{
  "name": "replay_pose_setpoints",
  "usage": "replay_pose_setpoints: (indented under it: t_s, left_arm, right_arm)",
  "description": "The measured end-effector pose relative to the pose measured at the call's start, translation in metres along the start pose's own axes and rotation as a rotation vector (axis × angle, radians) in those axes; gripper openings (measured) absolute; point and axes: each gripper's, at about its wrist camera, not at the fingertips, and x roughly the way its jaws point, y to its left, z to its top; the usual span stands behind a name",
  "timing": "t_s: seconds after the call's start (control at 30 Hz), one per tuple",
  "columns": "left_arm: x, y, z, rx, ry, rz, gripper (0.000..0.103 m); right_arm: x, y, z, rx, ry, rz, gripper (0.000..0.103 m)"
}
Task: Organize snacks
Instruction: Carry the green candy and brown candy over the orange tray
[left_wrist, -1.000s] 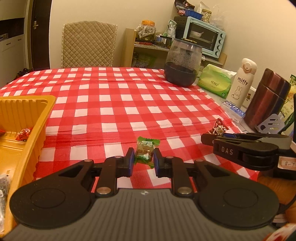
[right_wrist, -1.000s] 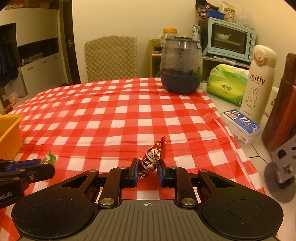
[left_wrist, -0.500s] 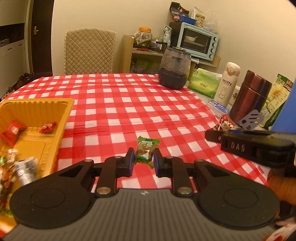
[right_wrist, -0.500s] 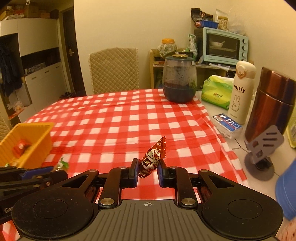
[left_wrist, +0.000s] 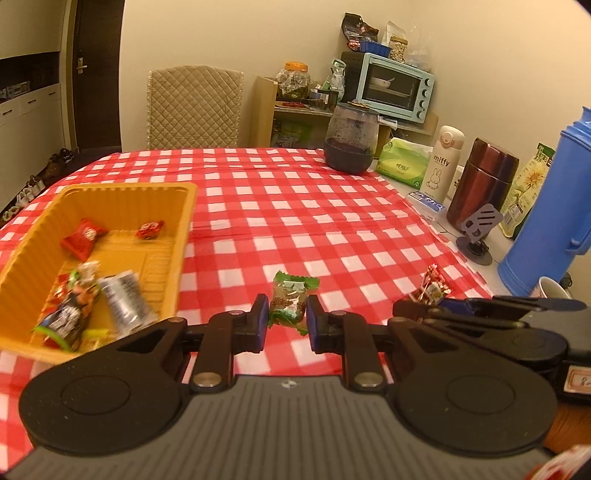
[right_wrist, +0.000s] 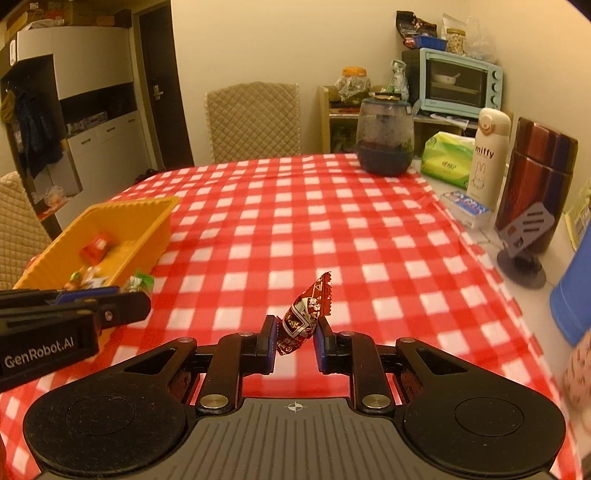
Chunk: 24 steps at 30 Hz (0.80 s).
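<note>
My left gripper (left_wrist: 284, 317) is shut on a green-wrapped snack (left_wrist: 290, 301) and holds it above the red checked tablecloth, just right of a yellow tray (left_wrist: 184, 218) with several wrapped snacks in it. My right gripper (right_wrist: 295, 332) is shut on a dark red wrapped candy (right_wrist: 306, 314) above the cloth. In the left wrist view the right gripper (left_wrist: 424, 306) and its candy (left_wrist: 434, 288) show at the right. In the right wrist view the left gripper (right_wrist: 142, 293) and the yellow tray (right_wrist: 162, 218) show at the left.
A dark glass jar (left_wrist: 351, 144), a green tissue pack (left_wrist: 404, 166), a white miffy bottle (left_wrist: 445, 162), a maroon flask (left_wrist: 484, 181), a grey phone stand (left_wrist: 478, 229) and a blue jug (left_wrist: 550, 214) stand along the table's right side. A quilted chair (left_wrist: 194, 107) stands behind the table.
Both grippers have risen and pulled back with their snacks still held. The yellow tray and its contents have come fully into view at the left.
</note>
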Motion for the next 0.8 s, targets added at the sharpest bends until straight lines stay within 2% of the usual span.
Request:
replay_pose_setpoints:
  t_s: [0.37,0.8]
  left_arm:
    - [-0.054,0.015,-0.019,-0.015,-0.011,0.028,0.019]
    - [-0.091,0.041,-0.026,-0.053,-0.028,0.09,0.019]
  right_arm:
    - [-0.035,0.039,-0.019,-0.024,-0.004,0.034,0.021]
    - [-0.063,0.071,-0.024,-0.076,-0.02,0.08,0.021]
